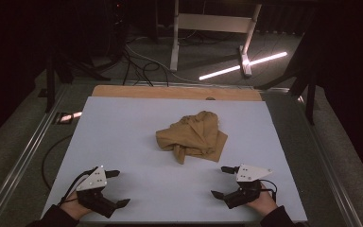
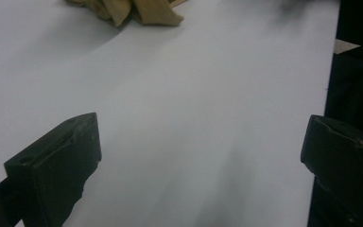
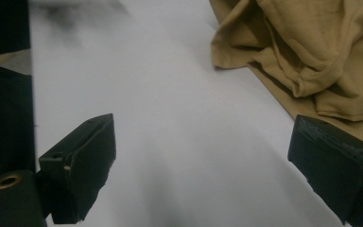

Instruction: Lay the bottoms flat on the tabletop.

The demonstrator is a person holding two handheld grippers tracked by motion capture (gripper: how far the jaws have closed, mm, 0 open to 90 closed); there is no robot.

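Holding our left gripper [image 1: 116,188] and right gripper [image 1: 221,181] gaping, cloth [image 1: 192,135] crumpled mid-table [image 1: 123,123], tail toward us, bare room around.

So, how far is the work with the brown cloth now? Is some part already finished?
Nothing looks done yet. The brown cloth lies crumpled in a heap near the middle of the white table, not spread or folded. Nothing is in hand: the left gripper and the right gripper sit near the table's front edge, jaws wide apart, both clear of the cloth. Reaching for it, gripping it and handling it all seem to remain.
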